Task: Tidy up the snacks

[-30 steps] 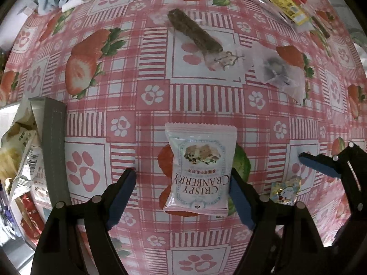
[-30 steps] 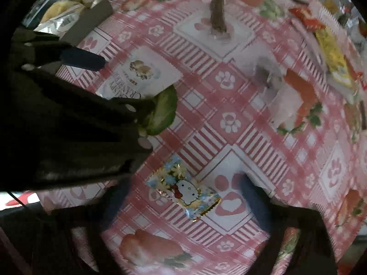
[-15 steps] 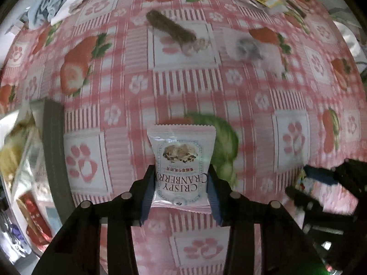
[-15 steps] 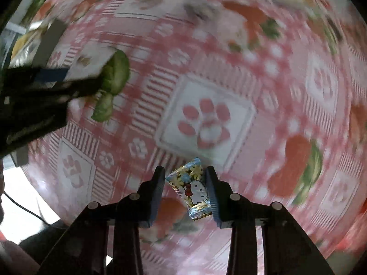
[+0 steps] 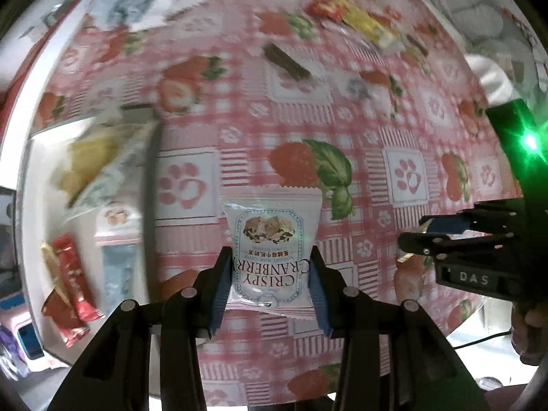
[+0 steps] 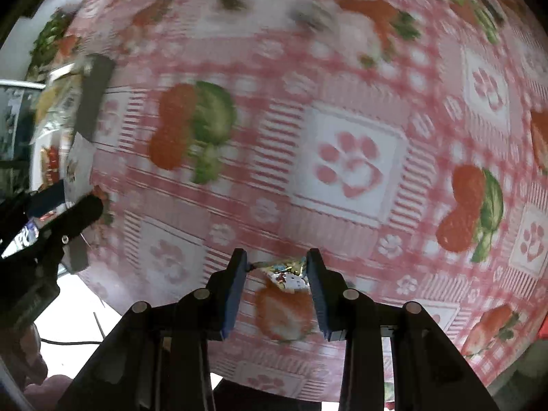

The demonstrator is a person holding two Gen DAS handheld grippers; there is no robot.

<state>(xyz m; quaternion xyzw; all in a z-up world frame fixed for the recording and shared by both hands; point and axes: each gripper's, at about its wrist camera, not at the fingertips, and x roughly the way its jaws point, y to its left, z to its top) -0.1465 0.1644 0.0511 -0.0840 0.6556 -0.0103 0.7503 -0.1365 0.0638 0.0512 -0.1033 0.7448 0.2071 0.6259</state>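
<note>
Overall, a pink checked tablecloth (image 5: 342, 130) printed with strawberries and paw marks fills both views, blurred towards its edges. At the left of the left wrist view sits a white bin (image 5: 150, 185) with a grey rim, holding a yellowish packet, a pale blue one and red wrappers. Loose snacks lie across the top of that view: a brown snack bar (image 5: 287, 63) above centre, and a yellow packet (image 5: 368, 27) in the upper right beside red wrappers.

Low in the centre of the same view, the left gripper (image 5: 270, 279) pinches a white pouch (image 5: 272, 236) marked Crispy Cranberry between its blue pads, one pad pressed on each side edge; the pouch hangs clear above the cloth, its top pointing up the frame. At the right edge the right gripper (image 5: 424, 231) shows side-on, black, with a green light glowing above it.

Low in the centre of the right wrist view, the right gripper (image 6: 277, 284) grips a small shiny candy wrapper (image 6: 286, 274) with a cartoon cat, crumpled between its blue pads and lifted off the cloth. The left gripper (image 6: 61, 205) appears at the left edge there.
</note>
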